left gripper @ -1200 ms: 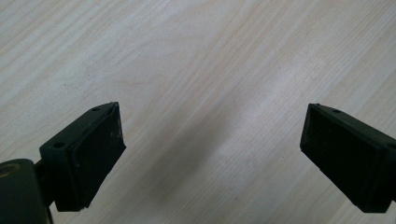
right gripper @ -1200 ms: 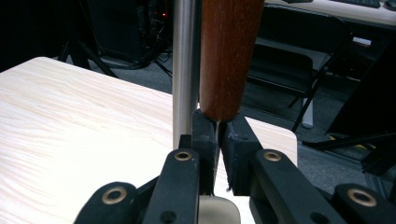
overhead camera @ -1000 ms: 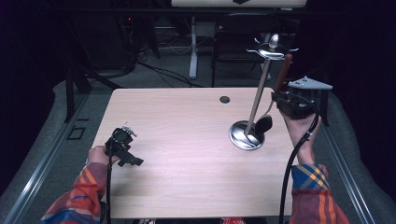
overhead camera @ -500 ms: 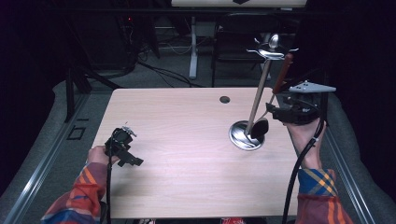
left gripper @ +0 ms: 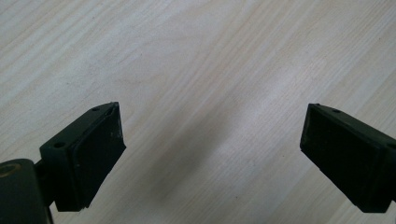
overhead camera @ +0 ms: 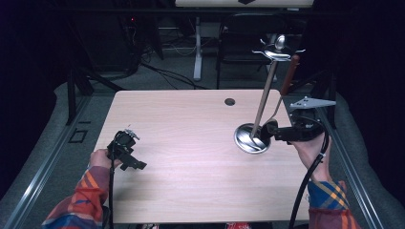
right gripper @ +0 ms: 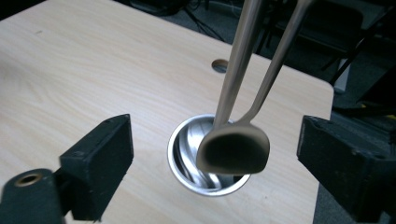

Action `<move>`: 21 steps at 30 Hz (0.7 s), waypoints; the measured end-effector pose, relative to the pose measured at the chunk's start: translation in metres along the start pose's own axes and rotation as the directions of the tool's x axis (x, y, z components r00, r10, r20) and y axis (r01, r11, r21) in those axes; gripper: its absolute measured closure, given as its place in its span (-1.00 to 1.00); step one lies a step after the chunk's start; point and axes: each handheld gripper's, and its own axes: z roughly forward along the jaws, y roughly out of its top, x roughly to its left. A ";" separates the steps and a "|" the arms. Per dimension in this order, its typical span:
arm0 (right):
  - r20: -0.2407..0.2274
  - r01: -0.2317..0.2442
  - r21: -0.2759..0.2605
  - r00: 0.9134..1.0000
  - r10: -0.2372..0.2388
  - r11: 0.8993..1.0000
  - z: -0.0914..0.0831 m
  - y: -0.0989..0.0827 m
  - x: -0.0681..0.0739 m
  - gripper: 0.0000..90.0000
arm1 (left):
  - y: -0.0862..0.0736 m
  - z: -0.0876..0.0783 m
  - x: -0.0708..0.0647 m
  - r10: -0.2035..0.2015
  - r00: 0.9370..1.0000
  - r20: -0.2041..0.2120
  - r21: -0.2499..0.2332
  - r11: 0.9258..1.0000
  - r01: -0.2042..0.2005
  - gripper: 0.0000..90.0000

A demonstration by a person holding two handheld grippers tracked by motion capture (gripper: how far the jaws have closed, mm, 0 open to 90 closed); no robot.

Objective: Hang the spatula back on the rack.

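Since the earlier frames: right gripper (overhead camera: pixel 268 131) is sitting lower and nearer the stand's base, and its jaws have just been opening, with the ladle's bowl between them yet untouched in the right gripper view; left gripper (overhead camera: pixel 125 149) is keeping its place at the table's near left. Item in hand: ladle (right gripper: pixel 236 148), hanging from a hook at the top of the stand (overhead camera: pixel 263 102), its long handle running down beside the pole, its bowl dangling just above the base dish. Step, as judged: hanging is looking done and the release is under way. Next move, as judged: backing the right gripper straight away from the bowl, jaws kept wide, so neither pad is clipping the ladle and setting it swinging or tipping the stand. Left gripper jaws are standing wide apart over bare wood, holding nothing. Materials: stand is polished steel, a thin round pole rising, tilted in the high view, from a shallow round mirror-bright dish, with curled hooks at the crown; ladle is steel with a slim flat handle, a dark reddish grip near the top, and a rounded bowl showing dull and dark from behind. Table (overhead camera: pixel 181 124) is pale wood-grain laminate, smooth, with one small round cable hole toward the far edge. Jaw pads are flat matte black blocks.
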 end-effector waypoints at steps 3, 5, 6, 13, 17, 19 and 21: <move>-0.011 0.006 0.031 1.000 -0.005 1.000 0.002 -0.007 0.003 -0.89 | 0.000 0.000 0.000 0.000 1.000 -0.001 -0.001 1.000 0.000 -0.87; -0.017 0.010 0.055 1.000 -0.009 0.998 0.005 -0.012 0.005 -0.93 | 0.000 0.000 0.000 0.000 1.000 0.000 0.000 1.000 0.000 -0.87; -0.024 0.016 0.073 1.000 -0.015 0.997 0.006 -0.016 0.006 -0.94 | 0.000 0.000 0.000 -0.002 1.000 0.000 -0.001 1.000 0.002 -0.87; -0.048 0.029 0.142 0.999 -0.022 0.989 0.017 -0.035 0.014 -0.99 | 0.000 0.000 0.000 0.000 1.000 0.000 0.000 1.000 0.000 -0.87; -0.080 0.044 0.148 0.996 -0.032 0.988 0.021 -0.047 0.021 -1.00 | 0.000 0.000 0.000 -0.001 1.000 0.000 -0.001 1.000 0.001 -0.87; -0.097 0.058 0.168 0.994 -0.042 0.984 0.026 -0.055 0.026 -1.00 | 0.000 0.000 0.000 -0.001 1.000 0.000 -0.001 1.000 0.001 -0.87; -0.126 0.056 0.196 0.992 -0.032 0.979 0.031 -0.062 0.029 -1.00 | 0.000 0.000 -0.001 -0.001 1.000 0.000 -0.001 1.000 0.001 -0.87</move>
